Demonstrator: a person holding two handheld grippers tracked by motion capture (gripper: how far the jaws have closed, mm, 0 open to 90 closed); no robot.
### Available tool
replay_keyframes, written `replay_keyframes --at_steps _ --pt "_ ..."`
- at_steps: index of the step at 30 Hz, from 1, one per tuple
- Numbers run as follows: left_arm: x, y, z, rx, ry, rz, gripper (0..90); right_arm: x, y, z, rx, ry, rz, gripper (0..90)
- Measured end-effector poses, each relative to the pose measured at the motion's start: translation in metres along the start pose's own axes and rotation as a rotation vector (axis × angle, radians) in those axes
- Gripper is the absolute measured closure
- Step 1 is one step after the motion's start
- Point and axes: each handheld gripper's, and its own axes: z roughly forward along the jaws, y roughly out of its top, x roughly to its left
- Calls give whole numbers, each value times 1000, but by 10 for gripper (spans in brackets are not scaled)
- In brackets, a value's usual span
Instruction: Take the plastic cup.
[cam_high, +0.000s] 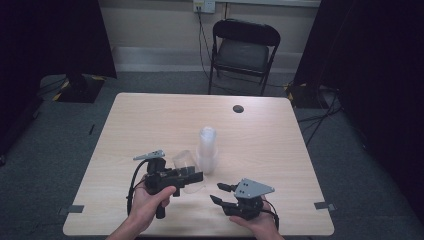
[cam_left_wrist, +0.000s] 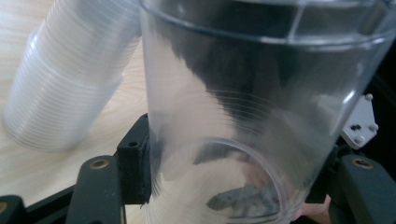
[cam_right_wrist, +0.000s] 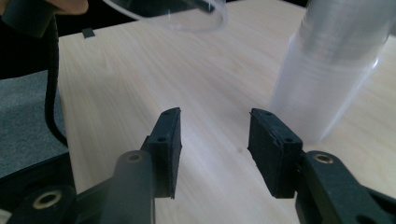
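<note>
A stack of clear plastic cups (cam_high: 207, 150) stands mouth down near the table's middle; it is also in the left gripper view (cam_left_wrist: 65, 79) and the right gripper view (cam_right_wrist: 331, 65). My left gripper (cam_high: 195, 177) is shut on a single clear cup (cam_high: 186, 167), held tilted just left of the stack. That cup (cam_left_wrist: 243, 116) sits between the two black pads (cam_left_wrist: 135, 161) in the left gripper view. My right gripper (cam_high: 220, 193) is open above the table's front edge, nothing between its fingers (cam_right_wrist: 168, 149). The held cup's rim (cam_right_wrist: 187, 18) shows at the top of the right gripper view.
The light wooden table (cam_high: 150, 125) has a dark round hole (cam_high: 238, 108) at the back right. A black folding chair (cam_high: 243, 52) stands behind the table. Black curtains hang at both sides, and cables run across the grey floor.
</note>
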Motion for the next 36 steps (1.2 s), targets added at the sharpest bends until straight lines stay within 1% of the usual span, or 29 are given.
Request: replay_keyframes --at_steps 2,3,4,5,7,8,9,11,12,13,14,17,19,26,28,29,30,31,34,35,36 --pt "0 0 0 -4 -3 -5 369 0 5 0 -33 -6 -24 576" --pt "1 0 0 -5 -10 -18 373 0 9 1 -59 -15 -38 592" --pt "1 0 0 -10 -18 -33 374 0 11 1 -73 -19 -46 598" --pt "1 0 0 -10 -18 -33 376 0 11 1 -73 -19 -46 598" --pt "3 -1 0 -13 -31 -64 382 2 16 4 -93 -14 -63 604" --pt "4 -1 0 -17 -35 -77 384 2 17 5 -93 -8 -73 604" --pt "5 -1 -1 -18 -38 -87 384 2 17 5 -93 -8 -73 604" --pt "10 -3 0 -19 -63 -114 385 4 19 8 -113 -2 -89 608" --pt "10 -3 0 -19 -63 -114 392 4 19 8 -113 -2 -89 608" --pt "12 -4 0 -22 -64 -131 393 4 20 9 -136 -11 -93 620" --pt "13 -4 0 -17 -65 -137 393 4 20 9 -136 -11 -93 620" --pt "15 -4 0 -21 -72 -150 401 3 22 9 -162 -23 -99 634" --pt "15 -4 0 -24 -84 -167 401 2 22 9 -175 -24 -103 642" --pt "15 -6 1 -24 -105 -179 403 2 25 13 -222 -34 -120 671" --pt "14 -6 2 -27 -104 -183 402 3 26 15 -232 -36 -125 676" --pt "13 -6 3 -28 -107 -189 402 3 27 16 -235 -34 -130 680" --pt "14 -6 3 -27 -111 -193 402 4 28 17 -240 -32 -131 681" --pt "13 -6 3 -32 -121 -206 402 4 30 20 -255 -38 -134 687" --pt "13 -6 3 -35 -128 -211 402 6 31 24 -268 -42 -138 692" --pt "12 -7 2 -46 -137 -211 401 6 32 26 -270 -51 -144 693" --pt "11 -8 3 -47 -146 -209 401 7 32 27 -278 -57 -149 693"
